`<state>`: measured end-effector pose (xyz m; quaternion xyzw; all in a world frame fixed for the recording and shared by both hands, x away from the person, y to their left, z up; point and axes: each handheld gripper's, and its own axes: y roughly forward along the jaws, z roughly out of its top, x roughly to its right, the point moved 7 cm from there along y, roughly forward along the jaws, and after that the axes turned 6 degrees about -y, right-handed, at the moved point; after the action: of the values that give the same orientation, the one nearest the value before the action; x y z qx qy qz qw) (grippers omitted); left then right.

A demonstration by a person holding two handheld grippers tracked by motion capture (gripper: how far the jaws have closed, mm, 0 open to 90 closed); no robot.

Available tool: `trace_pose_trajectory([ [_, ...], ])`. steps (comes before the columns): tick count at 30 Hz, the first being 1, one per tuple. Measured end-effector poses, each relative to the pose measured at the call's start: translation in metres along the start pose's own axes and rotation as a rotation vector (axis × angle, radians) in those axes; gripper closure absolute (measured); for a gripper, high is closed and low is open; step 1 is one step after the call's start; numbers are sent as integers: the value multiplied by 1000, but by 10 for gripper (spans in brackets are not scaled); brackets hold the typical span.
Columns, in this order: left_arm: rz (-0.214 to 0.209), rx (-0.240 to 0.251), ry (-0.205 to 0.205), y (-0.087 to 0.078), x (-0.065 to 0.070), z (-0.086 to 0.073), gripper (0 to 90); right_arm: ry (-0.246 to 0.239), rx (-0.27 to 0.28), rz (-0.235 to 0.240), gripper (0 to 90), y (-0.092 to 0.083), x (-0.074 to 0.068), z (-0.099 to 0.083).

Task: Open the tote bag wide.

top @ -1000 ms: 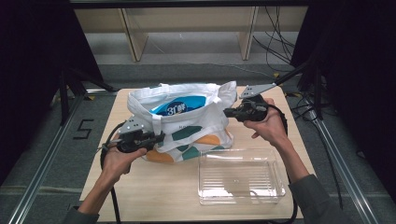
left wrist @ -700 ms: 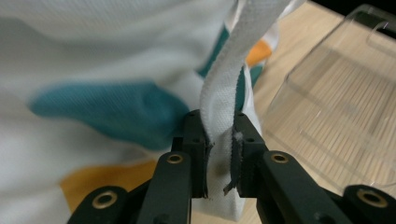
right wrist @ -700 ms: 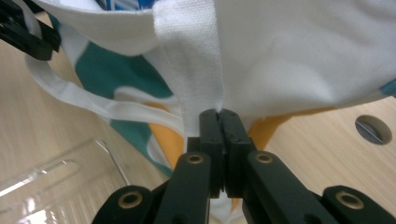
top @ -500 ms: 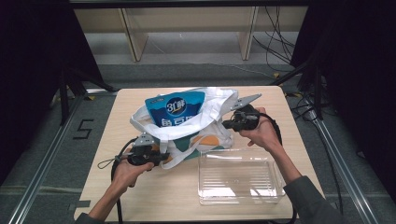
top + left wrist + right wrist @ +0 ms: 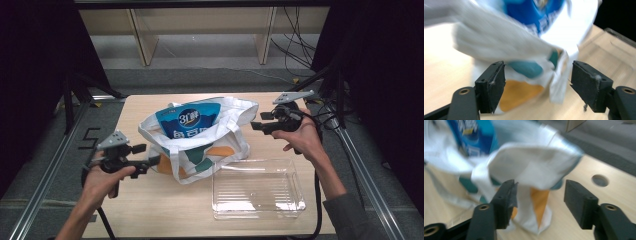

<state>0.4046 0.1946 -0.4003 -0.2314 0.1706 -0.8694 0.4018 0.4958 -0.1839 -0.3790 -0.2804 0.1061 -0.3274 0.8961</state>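
A white cloth bag (image 5: 220, 150) with teal and orange print sits slumped in the middle of the wooden table (image 5: 145, 210). A blue pouch (image 5: 192, 122) stands in its mouth. My left gripper (image 5: 155, 161) is at the bag's left side. Its jaws have just been opening and now stand open. In the left gripper view the blurred bag (image 5: 524, 50) lies just past the left gripper (image 5: 537, 75), and the pads do not press on it. My right gripper (image 5: 254, 125), its jaws also just opened, is a little off the bag's right edge. The right gripper (image 5: 540, 192) faces a white fold of the bag (image 5: 534, 170).
A clear plastic box (image 5: 257, 192) lies in front of the bag, toward the right. Cables (image 5: 300, 45) hang behind the table at the right, and wooden shelf legs (image 5: 141, 42) stand farther back. Metal rails (image 5: 50, 170) run along both sides of the table.
Both grippers held the bag's edges spread apart, then brought them inward and let go. Their jaws opened and the hands drew back. The bag has settled around the pouch.
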Motion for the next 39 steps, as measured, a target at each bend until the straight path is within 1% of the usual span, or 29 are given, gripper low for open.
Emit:
trace_pose_trajectory([
  [1,3,26,-13,-7,-5,16,268,13,25,-28,399,-4,5,8],
  [2,3,26,-13,-7,-5,16,268,13,25,-28,399,-4,5,8],
  [4,21,60,-36,-11,-11,32,267,15,52,-40,390,-7,7,18],
  [5,27,101,-65,-14,-18,46,259,29,77,-52,380,-8,10,26],
  [6,27,101,-65,-14,-18,46,255,29,77,-52,380,-8,10,26],
  [8,56,137,-85,-14,-24,58,240,45,102,-79,384,-8,15,35],
  [10,70,129,-82,-8,-28,63,248,66,118,-118,387,-6,22,43],
  [11,85,101,-75,1,-30,62,263,84,97,-116,384,1,24,45],
  [13,80,80,-68,6,-29,60,274,92,83,-122,382,6,25,44],
  [14,75,61,-61,11,-29,57,290,80,48,-120,380,10,27,42],
  [15,66,40,-64,20,-30,51,328,101,4,-89,387,18,27,38],
  [16,66,40,-64,20,-30,51,343,101,4,-89,387,18,27,38],
  [17,66,23,-66,24,-32,47,343,77,0,-94,392,22,28,35],
  [19,64,4,-73,33,-40,37,428,108,-57,-67,381,30,26,24],
  [22,66,-11,-78,38,-47,30,486,125,-80,-70,376,37,27,16],
  [23,62,-20,-79,43,-52,23,552,151,-126,-57,383,43,30,5],
  [24,62,-20,-79,43,-52,23,601,151,-126,-57,383,43,30,5],
  [25,79,-42,-60,47,-60,17,643,117,-146,-42,457,53,36,-5],
  [26,79,-42,-60,47,-60,17,725,117,-146,-42,457,53,36,-5],
  [27,104,-51,-56,52,-67,11,739,93,-173,-10,650,61,35,-14],
  [28,104,-51,-56,52,-67,11,753,93,-173,-10,650,61,35,-14],
  [29,95,-57,-65,53,-70,9,753,50,-170,-5,703,65,36,-17],
  [30,95,-59,-72,55,-73,7,770,55,-191,13,774,67,33,-20],
  [32,108,-97,-48,58,-80,2,789,25,-221,19,810,71,32,-23],
  [33,114,-104,-48,60,-82,-1,805,25,-263,17,824,75,32,-28],
  [36,129,-136,-45,68,-90,-8,813,18,-260,12,831,81,35,-31],
  [37,129,-163,-38,70,-93,-12,819,0,-291,13,834,85,36,-36],
  [38,142,-179,-26,74,-96,-14,819,0,-291,13,834,85,36,-36],
  [39,149,-192,-27,77,-98,-17,821,11,-325,19,834,90,34,-41],
])
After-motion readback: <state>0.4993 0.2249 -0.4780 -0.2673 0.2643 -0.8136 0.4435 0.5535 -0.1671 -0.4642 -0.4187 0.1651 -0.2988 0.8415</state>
